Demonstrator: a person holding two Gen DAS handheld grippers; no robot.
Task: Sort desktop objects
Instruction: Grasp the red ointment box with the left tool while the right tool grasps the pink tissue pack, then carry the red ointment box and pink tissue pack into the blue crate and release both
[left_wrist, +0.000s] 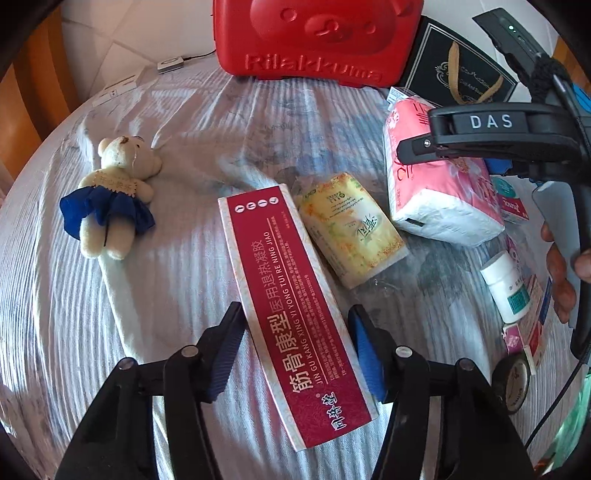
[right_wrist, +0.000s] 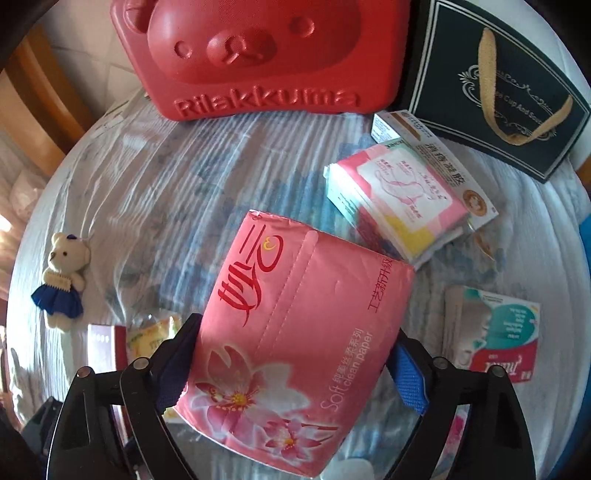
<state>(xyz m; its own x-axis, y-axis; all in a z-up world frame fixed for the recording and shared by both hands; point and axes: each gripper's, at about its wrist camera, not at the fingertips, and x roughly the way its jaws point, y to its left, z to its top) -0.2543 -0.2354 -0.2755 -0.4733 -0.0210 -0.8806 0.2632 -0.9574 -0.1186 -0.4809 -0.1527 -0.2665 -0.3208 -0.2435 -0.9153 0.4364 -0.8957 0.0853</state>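
While the left gripper (left_wrist: 295, 354) straddles the long red medicine carton (left_wrist: 291, 314), both blue pads sit against its long sides, so the claw is clamped on the carton low at six o'clock of the left wrist view. A yellow tissue pack (left_wrist: 351, 229) lies just beside the carton at two o'clock from it, and a small teddy bear in a blue skirt (left_wrist: 110, 195) lies well apart at ten o'clock. The right gripper (right_wrist: 291, 362) stands wide around the pink soft-paper tissue pack (right_wrist: 295, 332), its pads pressing both sides; the pack fills six o'clock of the right wrist view. At twelve o'clock stands the red Rilakkuma case (right_wrist: 251, 59).
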